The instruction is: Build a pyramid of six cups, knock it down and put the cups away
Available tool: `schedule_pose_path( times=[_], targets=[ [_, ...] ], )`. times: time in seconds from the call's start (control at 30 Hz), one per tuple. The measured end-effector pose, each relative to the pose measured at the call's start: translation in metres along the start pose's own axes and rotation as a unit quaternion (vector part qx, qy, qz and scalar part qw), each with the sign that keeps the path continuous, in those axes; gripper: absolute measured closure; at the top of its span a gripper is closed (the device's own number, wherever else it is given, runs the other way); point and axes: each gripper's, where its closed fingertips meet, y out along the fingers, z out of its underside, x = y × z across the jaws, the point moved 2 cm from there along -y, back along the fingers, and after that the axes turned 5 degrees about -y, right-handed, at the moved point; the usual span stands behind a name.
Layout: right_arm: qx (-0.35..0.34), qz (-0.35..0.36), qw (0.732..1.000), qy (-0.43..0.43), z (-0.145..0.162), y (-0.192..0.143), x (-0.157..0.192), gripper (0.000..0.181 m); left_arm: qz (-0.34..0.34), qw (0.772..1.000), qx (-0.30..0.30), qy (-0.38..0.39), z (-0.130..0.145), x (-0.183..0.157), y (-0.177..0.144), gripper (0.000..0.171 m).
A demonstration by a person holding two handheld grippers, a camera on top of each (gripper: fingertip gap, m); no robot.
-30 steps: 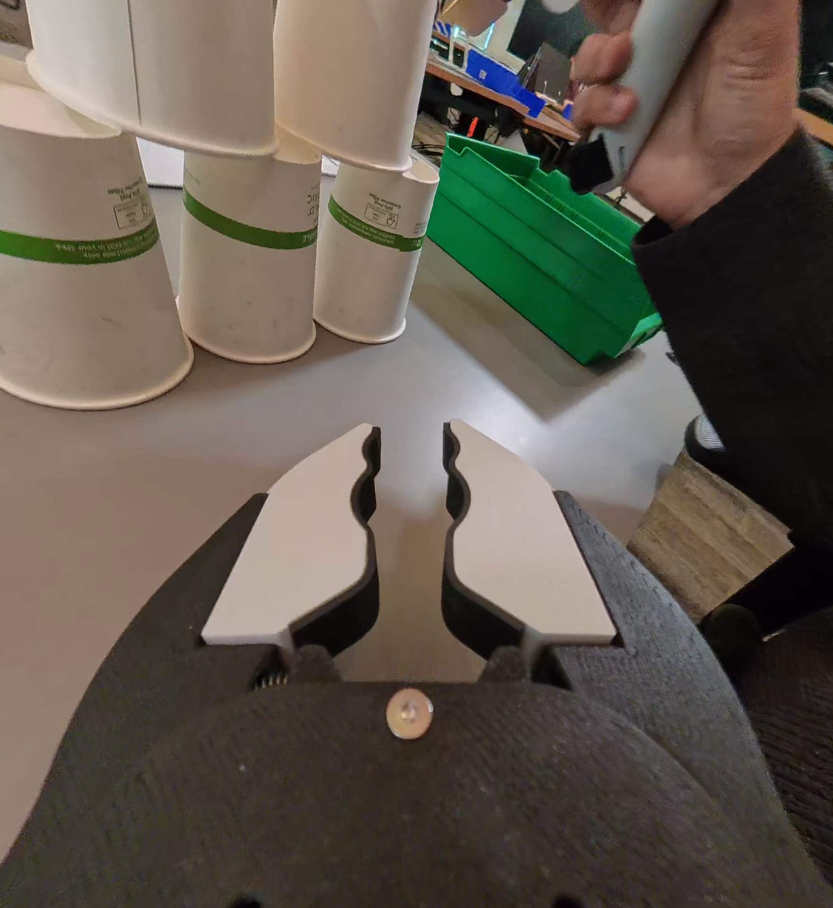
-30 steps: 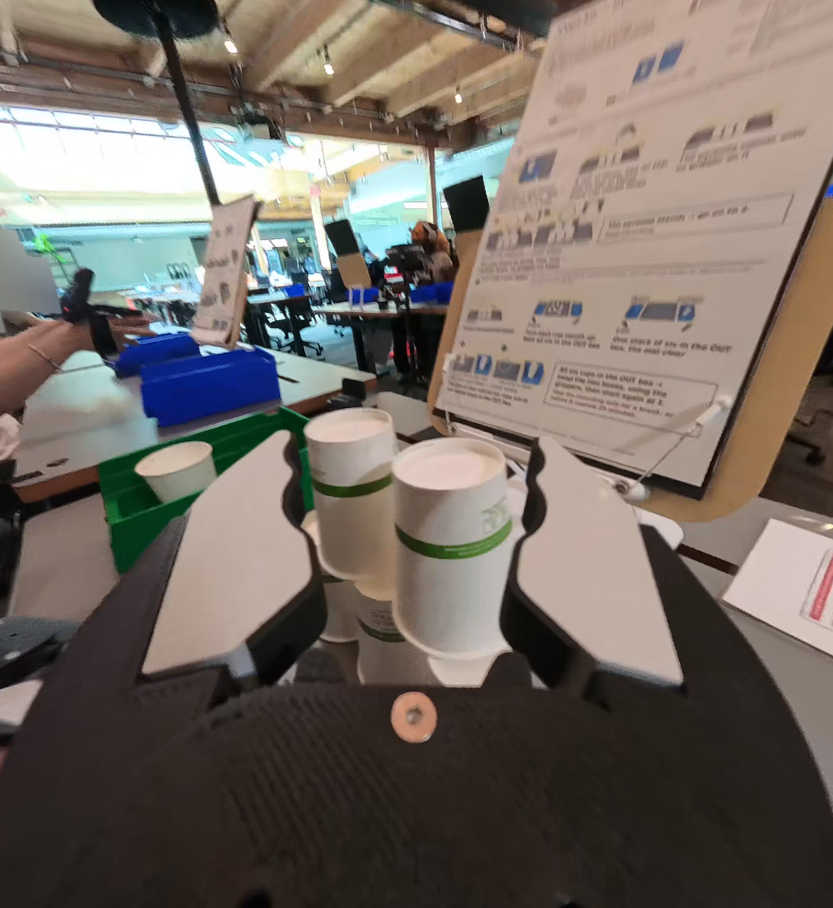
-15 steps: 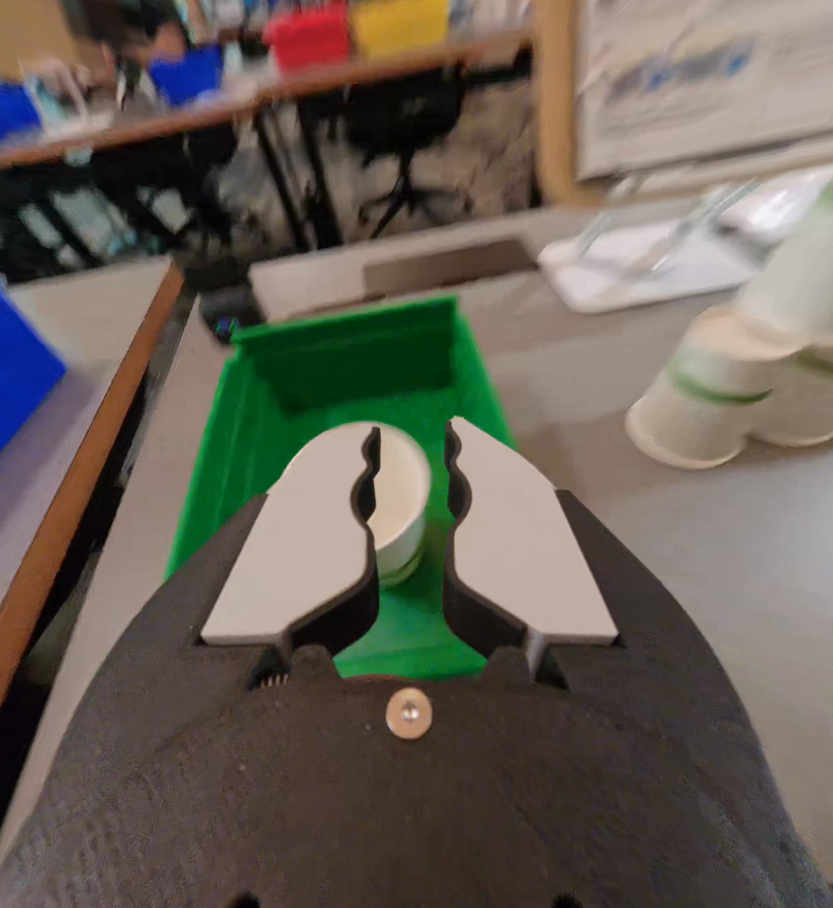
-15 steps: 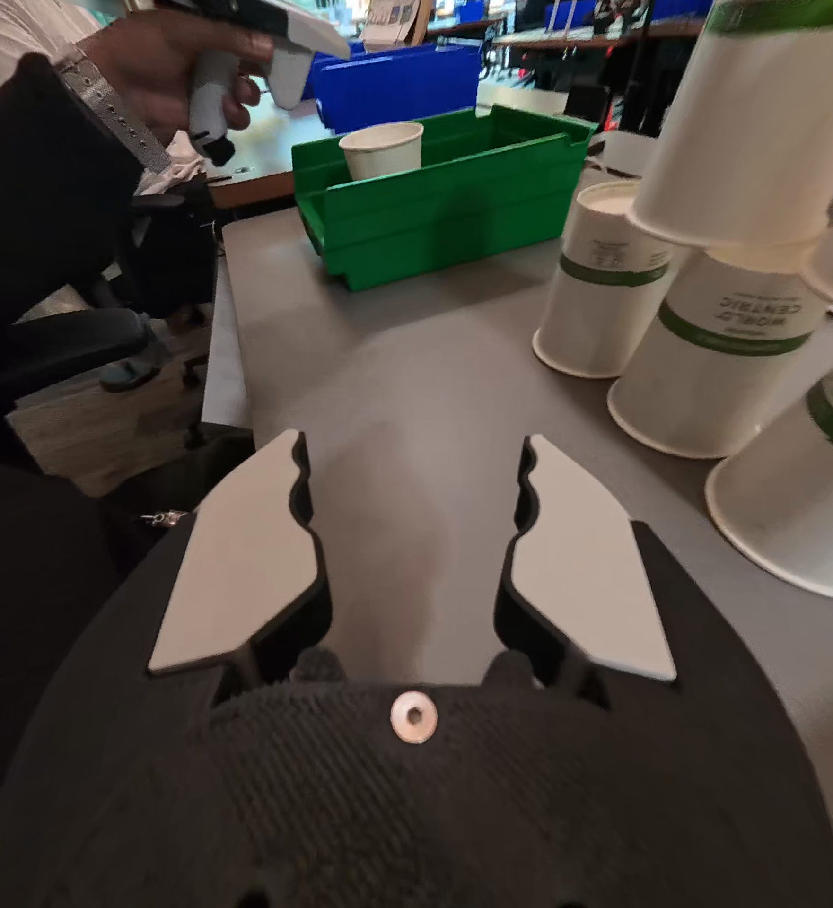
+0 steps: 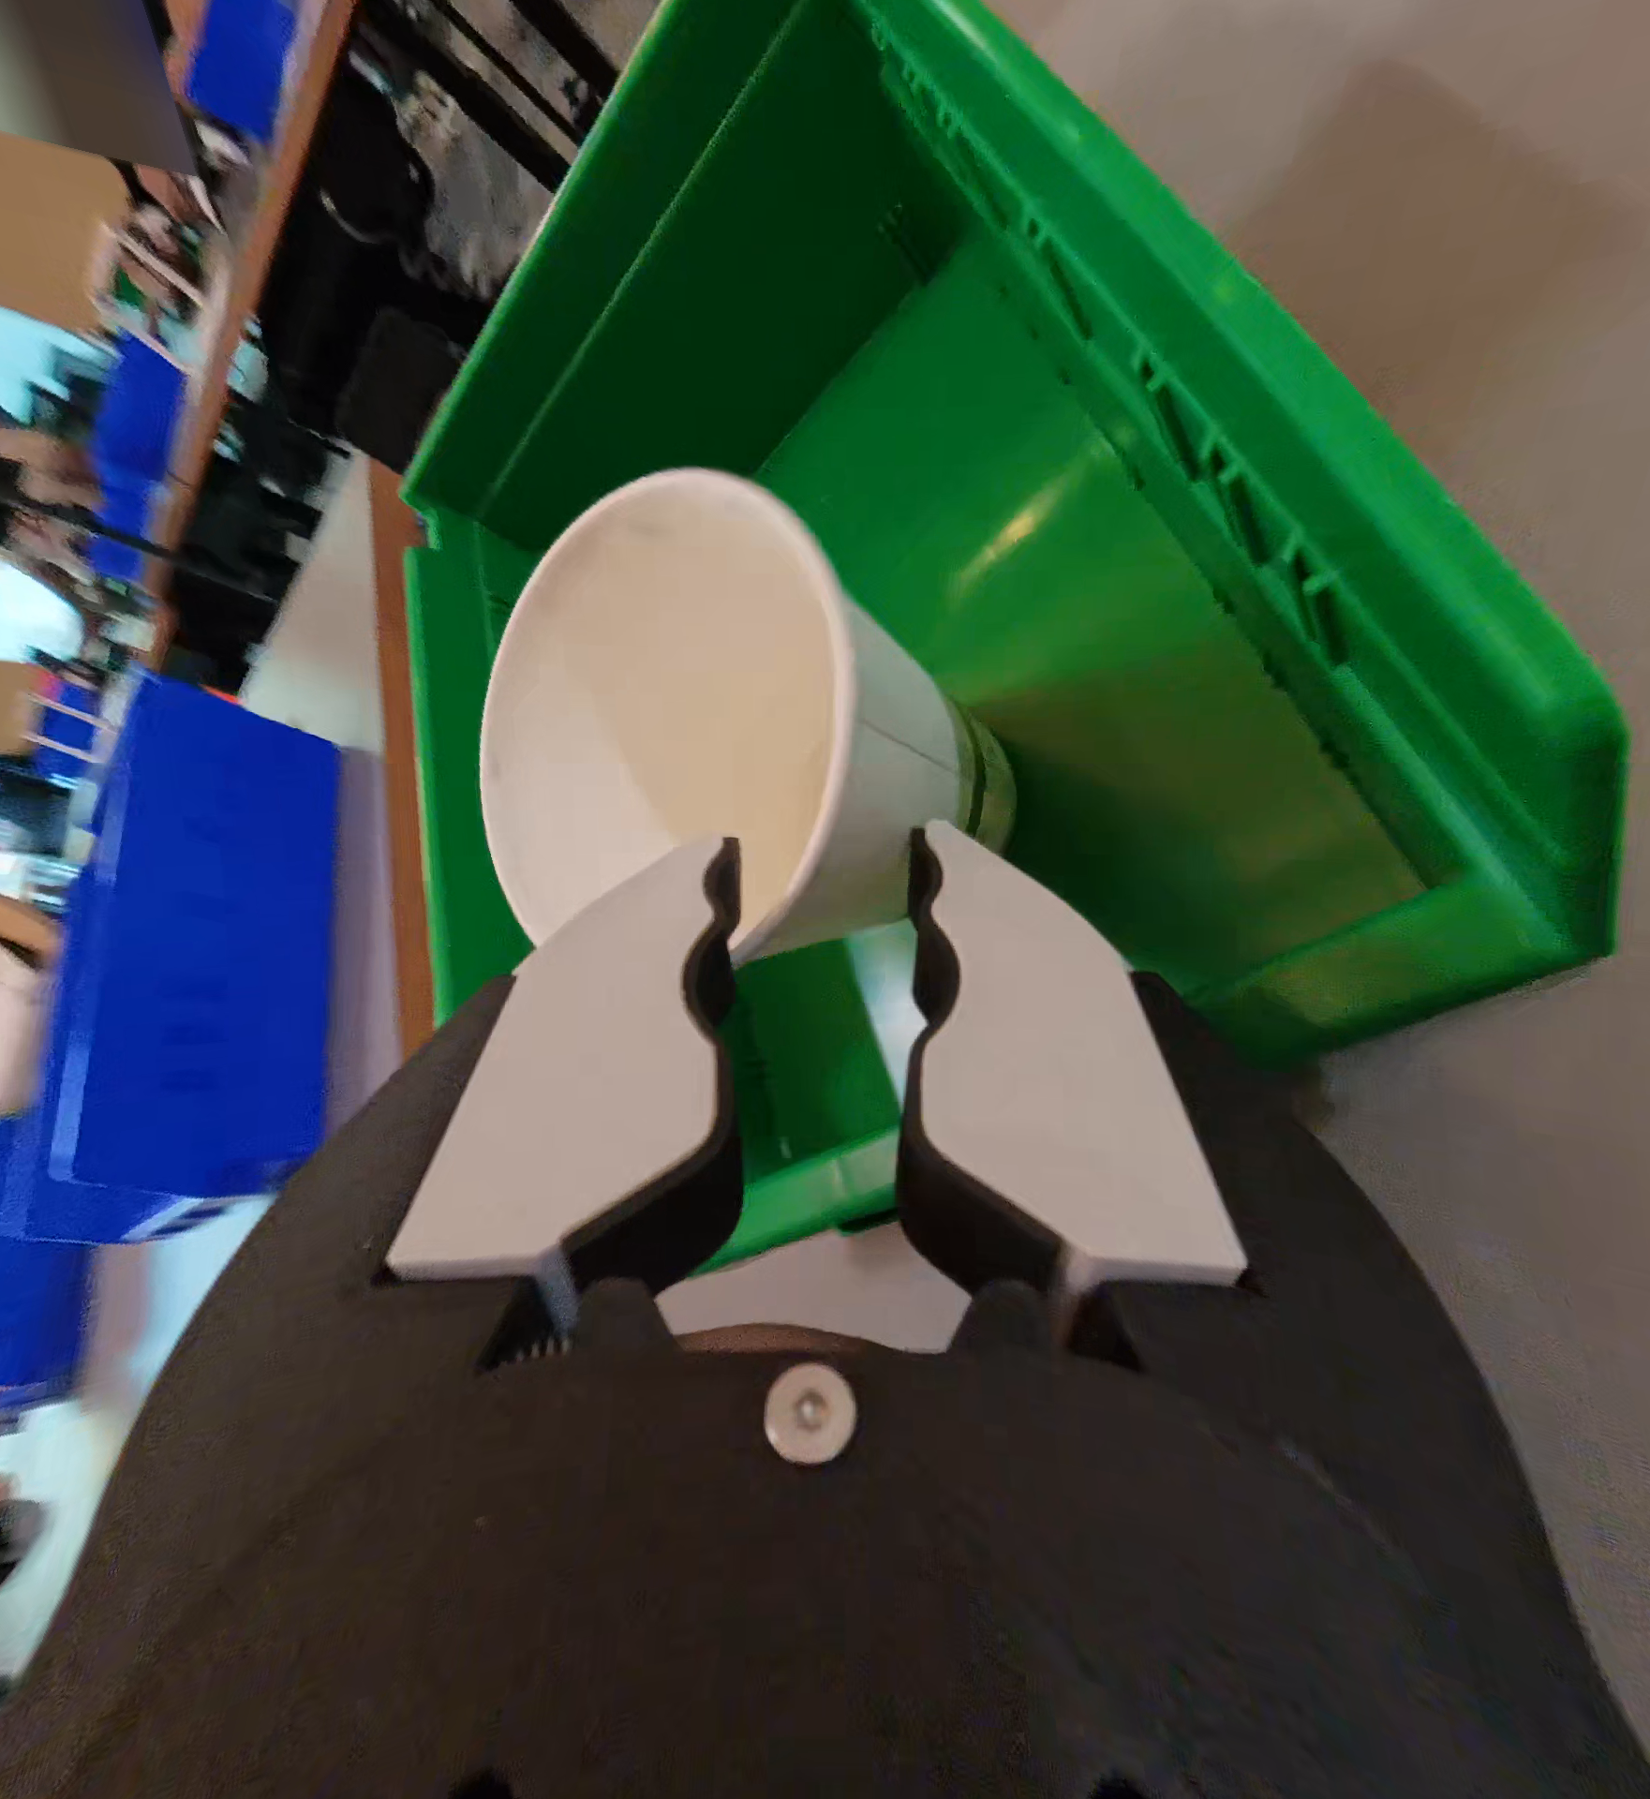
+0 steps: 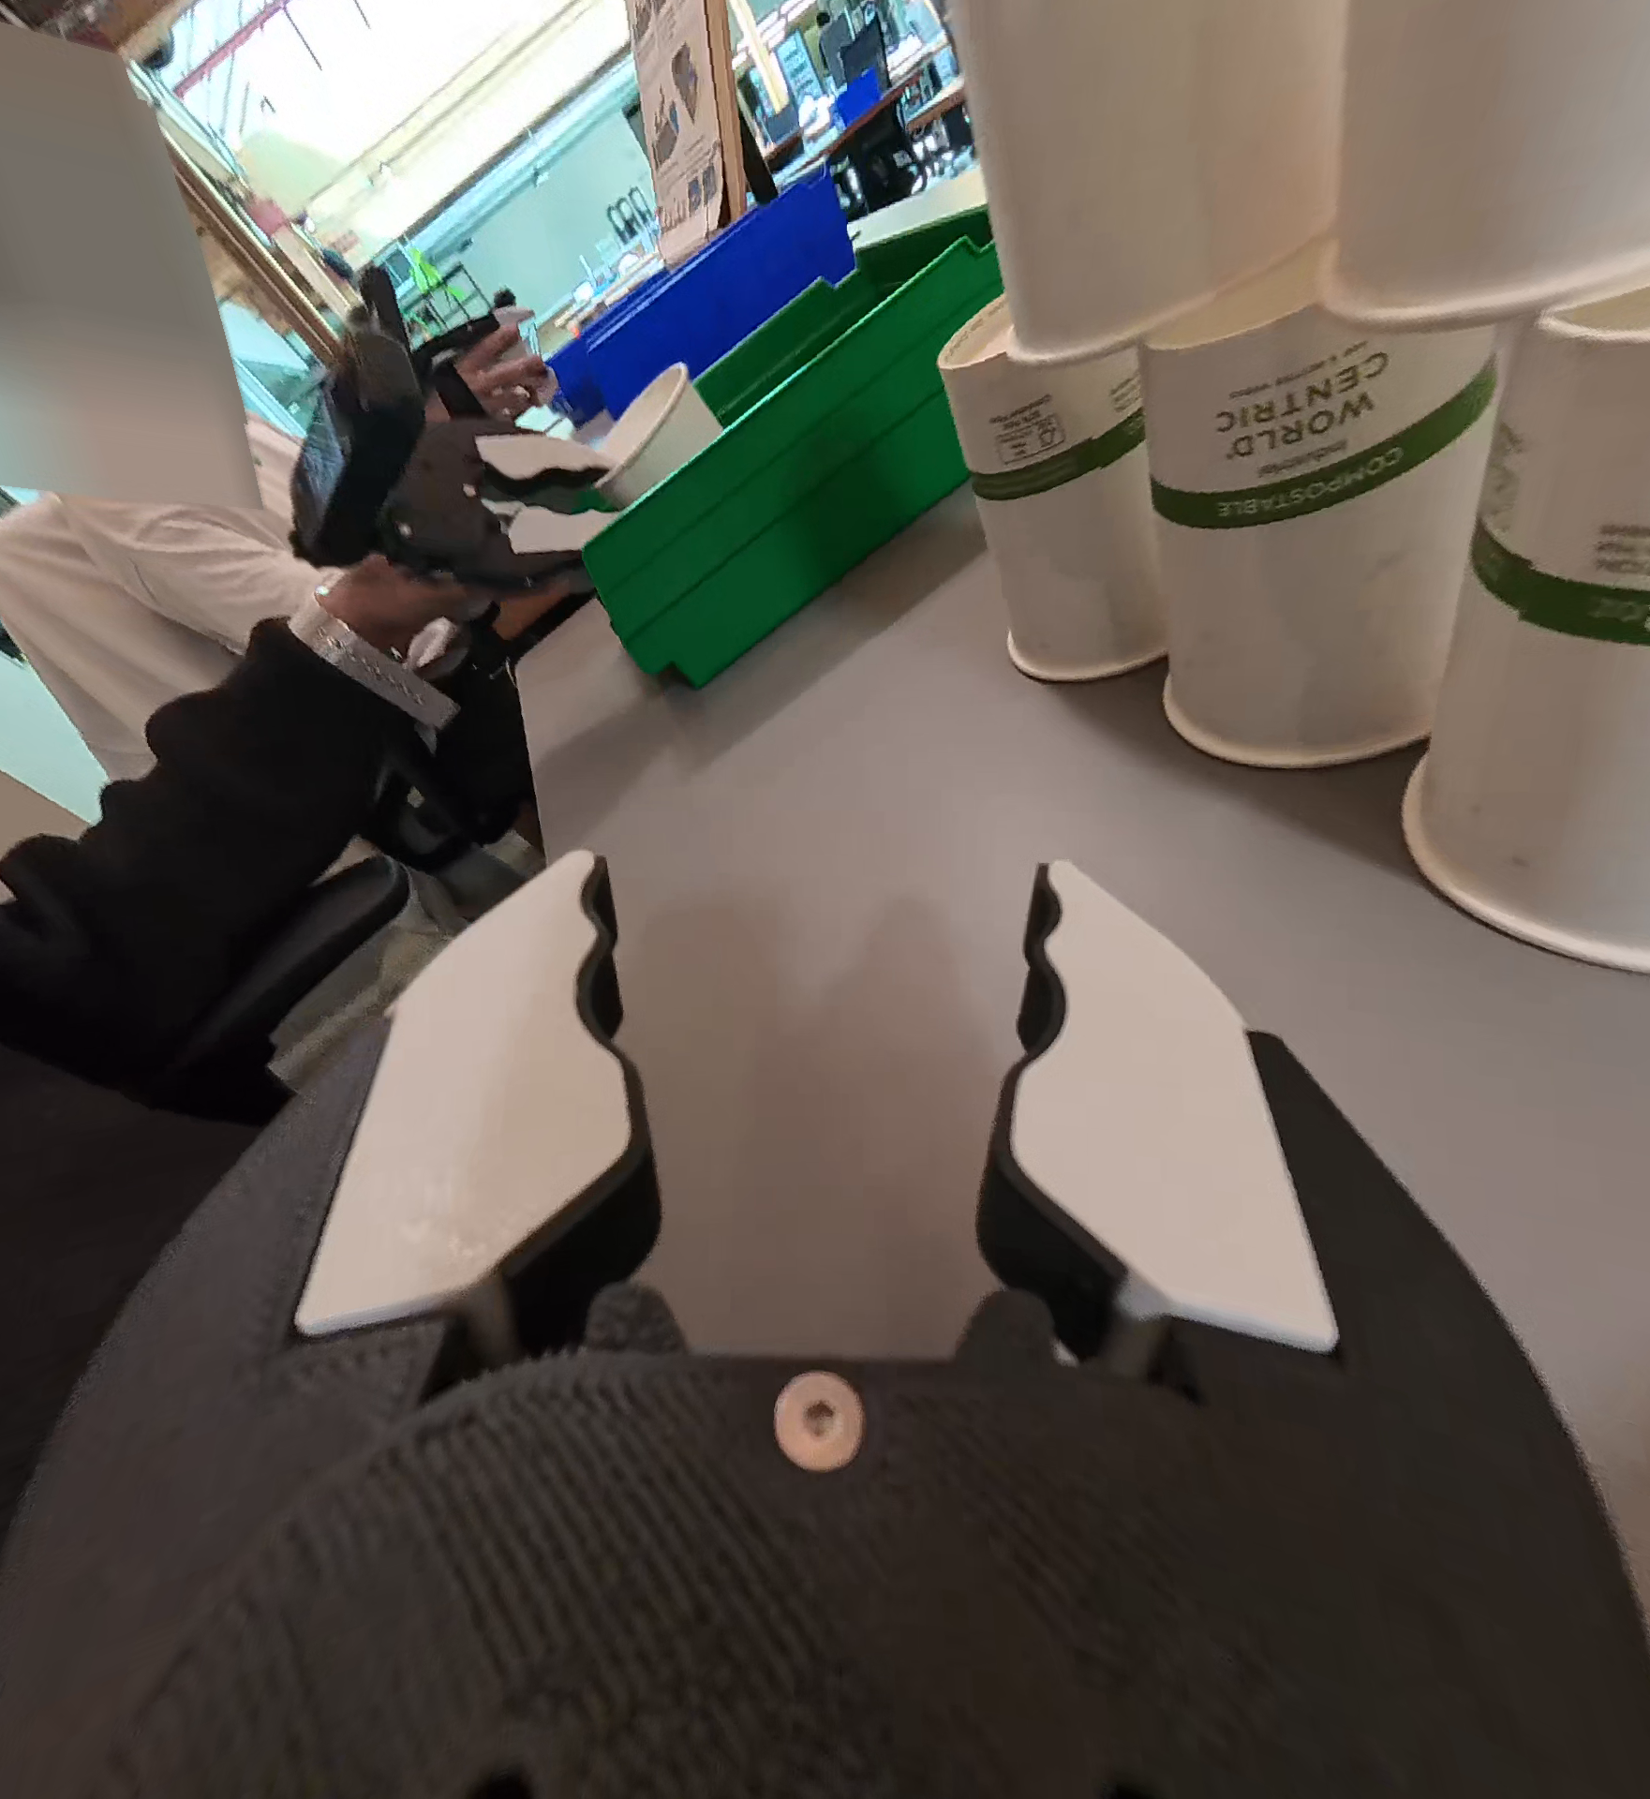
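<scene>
A white paper cup [image 5: 665,681] stands mouth-up in a green bin [image 5: 1288,487]. My left gripper [image 5: 821,847] is rolled sideways at the cup's rim. It is slightly open, with one finger over the mouth and the other outside the wall. The right wrist view shows the same gripper [image 6: 597,490], cup [image 6: 655,428] and bin [image 6: 801,526]. My right gripper [image 6: 821,915] is open and empty, low over the grey table [image 6: 801,779]. A stack of upturned white cups with green bands [image 6: 1288,545] stands to its right.
Blue bins stand on the table beyond the green bin, seen in the left wrist view [image 5: 188,925] and the right wrist view [image 6: 733,273]. A person's dark sleeve [image 6: 217,779] reaches in from the left. The table edge runs left of my right gripper.
My left gripper swung from the cup stack to the green bin, rolled sideways and reached the cup's rim. My right gripper left the stack, dropped low over the table, and stayed open.
</scene>
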Motion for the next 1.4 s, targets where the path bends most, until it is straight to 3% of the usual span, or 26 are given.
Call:
schedule_pose_path(
  times=[0.1, 0.2, 0.33, 0.47, 0.57, 0.67, 0.77, 0.87, 0.97, 1.1, 1.23, 1.4],
  targets=[
    [-0.011, -0.006, 1.0, 0.023, -0.003, -0.002, -0.002, 0.1, -0.022, 0.999, 0.014, 0.047, -0.003, -0.001, -0.001, 0.162],
    [-0.015, -0.01, 0.999, 0.036, -0.003, -0.004, -0.003, 0.101, -0.044, 0.999, -0.008, 0.025, -0.01, 0.009, -0.007, 0.168],
    [-0.012, -0.012, 0.999, 0.037, -0.002, -0.004, -0.003, 0.103, -0.08, 0.993, -0.074, -0.055, -0.028, 0.037, -0.032, 0.168],
    [-0.005, -0.017, 0.999, 0.036, 0.0, -0.002, 0.0, 0.104, -0.035, 0.961, -0.198, -0.188, -0.063, 0.051, -0.073, 0.169],
    [-0.01, -0.023, 0.999, 0.032, -0.002, 0.0, 0.004, 0.104, 0.066, 0.902, -0.317, -0.284, -0.105, 0.044, -0.116, 0.169],
    [-0.032, -0.031, 0.999, 0.023, -0.01, 0.002, 0.015, 0.103, 0.201, 0.8, -0.434, -0.363, -0.149, 0.02, -0.16, 0.169],
    [-0.081, -0.049, 0.995, 0.019, -0.024, 0.005, 0.034, 0.097, 0.305, 0.711, -0.487, -0.405, -0.18, -0.021, -0.179, 0.169],
    [-0.146, -0.082, 0.985, 0.042, -0.037, 0.007, 0.055, 0.096, 0.386, 0.649, -0.49, -0.436, -0.202, -0.076, -0.182, 0.169],
    [-0.201, -0.133, 0.966, 0.096, -0.045, 0.009, 0.072, 0.09, 0.461, 0.616, -0.45, -0.454, -0.216, -0.138, -0.18, 0.169],
    [-0.232, -0.143, 0.954, 0.122, -0.049, 0.007, 0.072, 0.084, 0.528, 0.598, -0.415, -0.438, -0.226, -0.199, -0.185, 0.169],
    [-0.255, -0.145, 0.944, 0.148, -0.052, 0.0, 0.061, 0.094, 0.585, 0.587, -0.383, -0.408, -0.229, -0.243, -0.195, 0.169],
    [-0.256, -0.122, 0.95, 0.133, -0.052, -0.005, 0.052, 0.097, 0.608, 0.584, -0.353, -0.406, -0.225, -0.265, -0.191, 0.17]
  ],
)
